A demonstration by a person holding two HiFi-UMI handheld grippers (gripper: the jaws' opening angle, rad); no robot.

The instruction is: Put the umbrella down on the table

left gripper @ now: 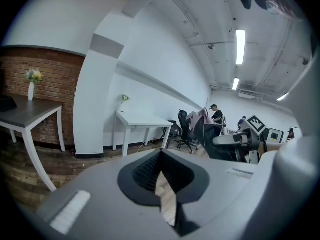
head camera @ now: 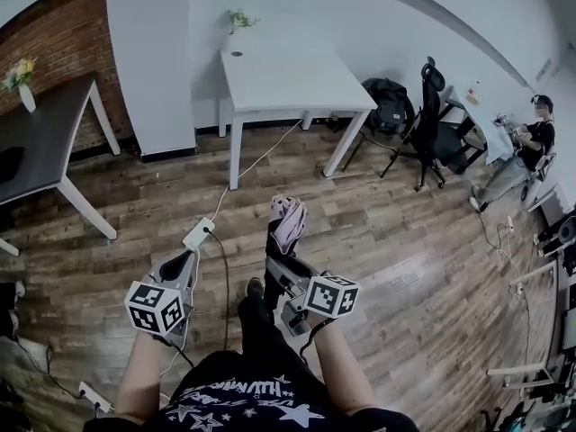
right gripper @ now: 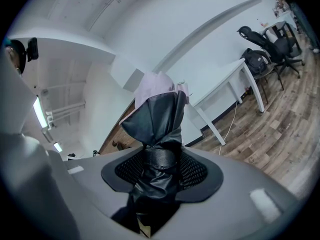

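My right gripper [head camera: 277, 261] is shut on a folded umbrella [head camera: 288, 221], black with a pale pink canopy, and holds it upright over the wooden floor in front of me. In the right gripper view the pads [right gripper: 192, 171] press the umbrella's [right gripper: 157, 116] strapped black waist on both sides. My left gripper [head camera: 184, 261] is beside it, shut, with nothing between its fingers [left gripper: 145, 171]; the umbrella [left gripper: 201, 120] shows to its right. A bare white table [head camera: 297, 84] stands ahead against the white wall, well beyond both grippers.
A dark table [head camera: 45, 142] with a flower vase [head camera: 22, 79] stands at the left by the brick wall. A power strip [head camera: 198, 234] and cable lie on the floor ahead. Black office chairs [head camera: 432, 120], a backpack [head camera: 389, 106] and a seated person [head camera: 522, 160] are at the right.
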